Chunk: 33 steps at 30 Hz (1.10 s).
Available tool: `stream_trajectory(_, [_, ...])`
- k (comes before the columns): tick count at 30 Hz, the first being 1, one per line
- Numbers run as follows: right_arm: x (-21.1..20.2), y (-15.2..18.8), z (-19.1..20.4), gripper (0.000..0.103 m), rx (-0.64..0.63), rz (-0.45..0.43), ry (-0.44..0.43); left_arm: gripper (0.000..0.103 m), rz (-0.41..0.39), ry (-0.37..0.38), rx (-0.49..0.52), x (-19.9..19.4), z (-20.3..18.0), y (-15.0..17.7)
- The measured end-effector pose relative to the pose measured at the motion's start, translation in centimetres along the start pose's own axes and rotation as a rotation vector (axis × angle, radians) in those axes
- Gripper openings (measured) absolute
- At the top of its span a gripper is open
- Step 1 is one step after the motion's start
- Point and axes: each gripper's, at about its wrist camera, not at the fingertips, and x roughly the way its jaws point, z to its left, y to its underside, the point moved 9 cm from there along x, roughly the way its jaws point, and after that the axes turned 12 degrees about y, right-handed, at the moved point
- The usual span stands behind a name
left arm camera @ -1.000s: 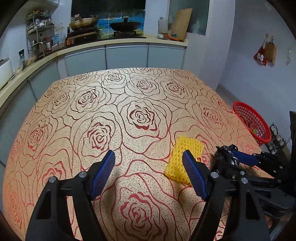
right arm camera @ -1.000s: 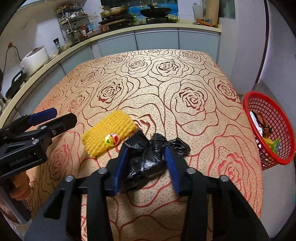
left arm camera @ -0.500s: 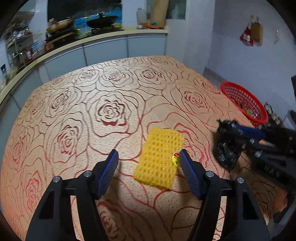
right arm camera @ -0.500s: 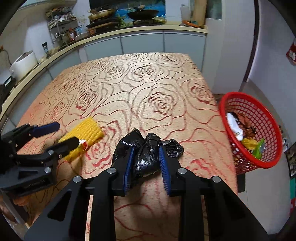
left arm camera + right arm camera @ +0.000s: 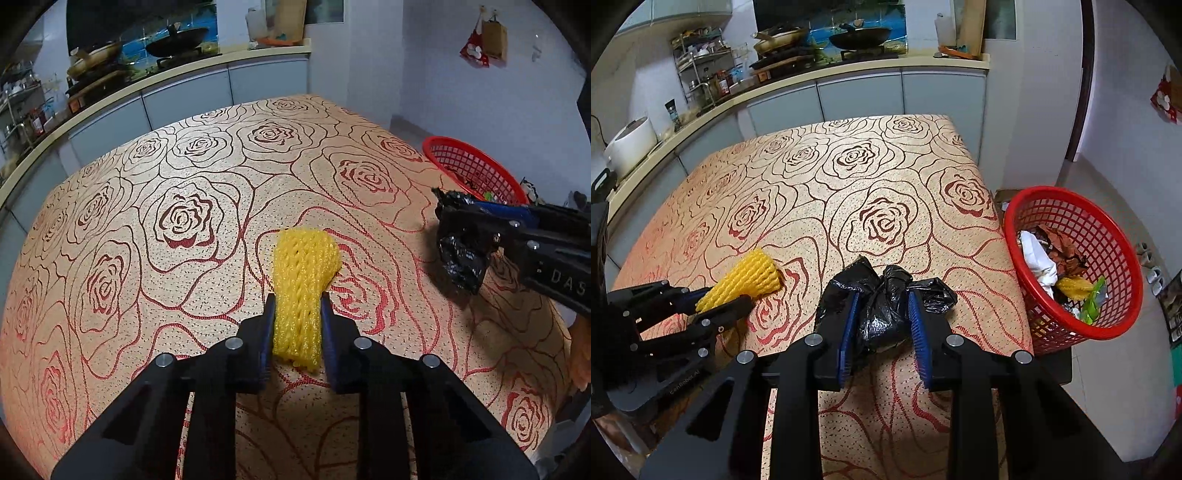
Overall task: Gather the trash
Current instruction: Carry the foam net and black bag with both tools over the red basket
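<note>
A yellow foam fruit net lies on the rose-patterned tablecloth. My left gripper has its jaws closing on the net's near end, and the blue pads squeeze it narrow. The net and that gripper also show at the left of the right wrist view. My right gripper is shut on a crumpled black plastic bag, held just above the cloth near the table's right edge; the bag hangs from it in the left wrist view.
A red plastic basket with several pieces of trash stands beyond the table's right edge, lower than the tabletop. A kitchen counter with pans and a rice cooker runs behind the table.
My left gripper moved up to the yellow net and closed around its near end, pinching it. My right gripper tightened on the black bag and carried it toward the table's right edge.
</note>
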Motion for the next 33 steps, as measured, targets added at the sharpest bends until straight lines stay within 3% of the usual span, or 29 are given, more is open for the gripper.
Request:
stream_trajectory(7, [-1.2,-1.2,-1.2,0.027,0.025,-0.035,0.004,0.019,-0.057,0.015,0.006,-1.7,-0.3,-1.8])
stream_trajectory(15, [-2.9,-3.2,-5.2,0.027,0.083,-0.095,0.045,0.019,-0.136,0.036,0.022,-3.1,-2.0,-6.7])
stream_trajectory(26, [-4.9,-6.2,-15.8,0.027,0.217,-0.163,0.178,0.019,-0.208,0.149,0.134,-2.0,-9.8,-15.3])
stream_trajectory(33, [-4.4,-6.3,-21.1,0.027,0.277,-0.156,0.236,0.02,-0.179,0.245,0.178,1.8,-15.2,-18.1])
